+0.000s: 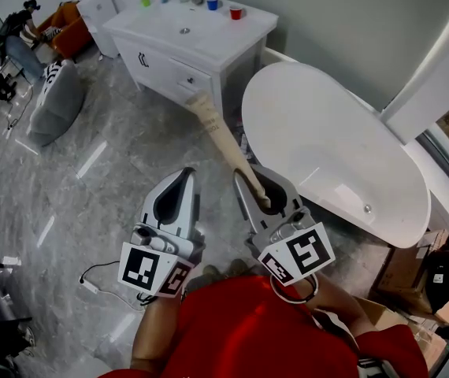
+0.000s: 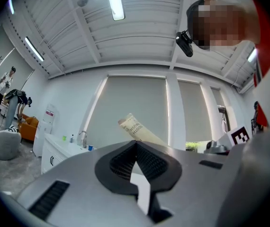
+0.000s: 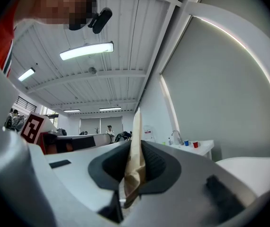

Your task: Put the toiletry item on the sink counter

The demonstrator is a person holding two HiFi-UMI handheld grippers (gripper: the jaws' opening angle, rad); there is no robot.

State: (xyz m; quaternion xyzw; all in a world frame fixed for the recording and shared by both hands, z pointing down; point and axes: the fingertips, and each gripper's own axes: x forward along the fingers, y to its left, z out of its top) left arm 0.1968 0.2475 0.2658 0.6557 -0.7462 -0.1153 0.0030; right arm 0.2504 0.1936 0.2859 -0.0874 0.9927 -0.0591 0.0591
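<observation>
The right gripper pinches the toothbrush packet
The packet's far end slants toward the sink counter, well apart, far left; the left gripper alongside is pressed together, empty.

Place: mock bathroom in open hall | signs: bathtub, sink counter

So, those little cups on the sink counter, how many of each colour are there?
Green cup: 1
Blue cup: 1
Red cup: 1
Total: 3 cups on the sink counter
</observation>
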